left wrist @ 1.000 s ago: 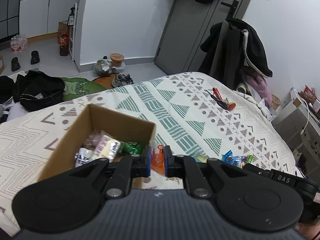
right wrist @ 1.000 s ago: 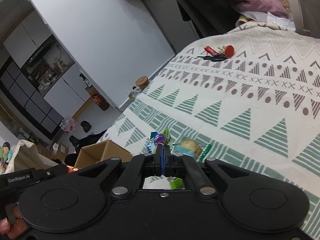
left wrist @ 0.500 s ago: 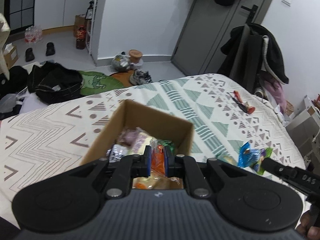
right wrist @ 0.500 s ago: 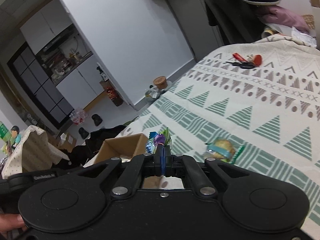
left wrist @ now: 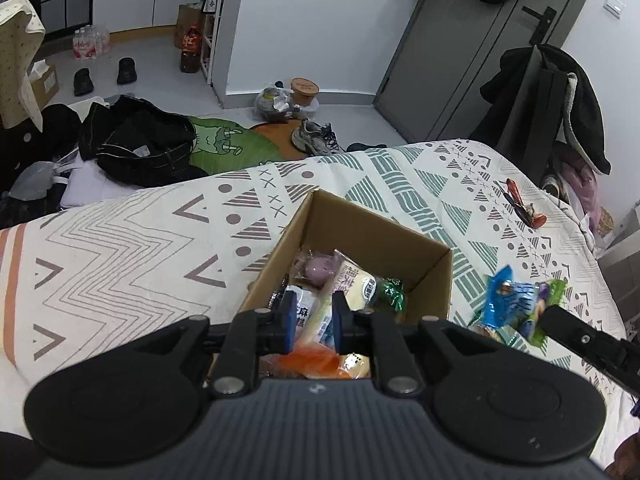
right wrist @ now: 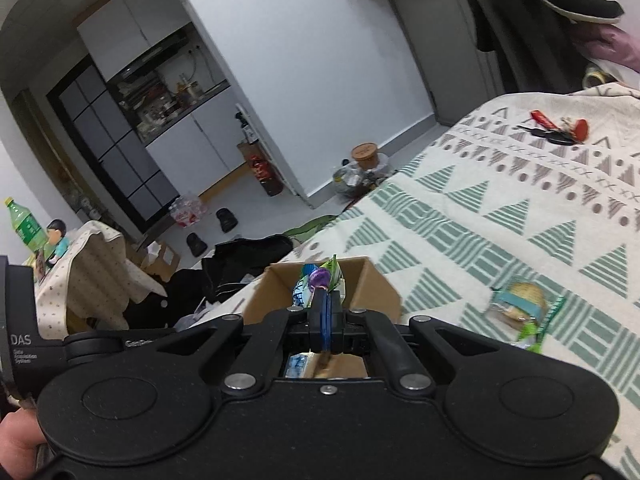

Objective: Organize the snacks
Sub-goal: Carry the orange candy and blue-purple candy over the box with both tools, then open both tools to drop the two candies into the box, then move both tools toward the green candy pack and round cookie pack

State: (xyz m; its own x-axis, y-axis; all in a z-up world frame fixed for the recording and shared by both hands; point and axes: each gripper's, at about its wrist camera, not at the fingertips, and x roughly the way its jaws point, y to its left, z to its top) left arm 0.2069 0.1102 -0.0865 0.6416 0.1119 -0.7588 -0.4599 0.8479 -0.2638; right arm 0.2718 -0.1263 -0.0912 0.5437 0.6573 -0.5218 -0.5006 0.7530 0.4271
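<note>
Patterned bedding covers the bed point(left wrist: 132, 248), and on it sits an open cardboard box point(left wrist: 372, 236) already holding several wrapped snacks point(left wrist: 352, 280). Right above the box hangs the left gripper point(left wrist: 311, 320), its jaws opening with a narrow gap; an orange packet point(left wrist: 316, 360) lies in the box just below and behind the fingertips, and the pads no longer press on it. To the right of the box, over the bedding, the right gripper point(right wrist: 325, 316) is clamped tight on the edge of a blue and green candy packet point(left wrist: 516, 304), which hangs in the air near the box's right wall. From the right wrist view that packet sticks up in front of the box opening. Further right on the bedding lies one more snack, a round biscuit in a clear wrapper point(right wrist: 520, 304), apart from the box. Near the far edge of the bed rests a bunch of keys with a red tag point(right wrist: 556, 130). Beyond the bed the floor is crowded: a black bag point(left wrist: 136, 140), a green mat point(left wrist: 228, 148), a sneaker point(left wrist: 312, 140), a pair of slippers point(left wrist: 104, 74) and a jar with a wooden lid point(left wrist: 305, 88) by the wall. Dark coats point(left wrist: 560, 108) hang beside the grey door point(left wrist: 460, 40).
</note>
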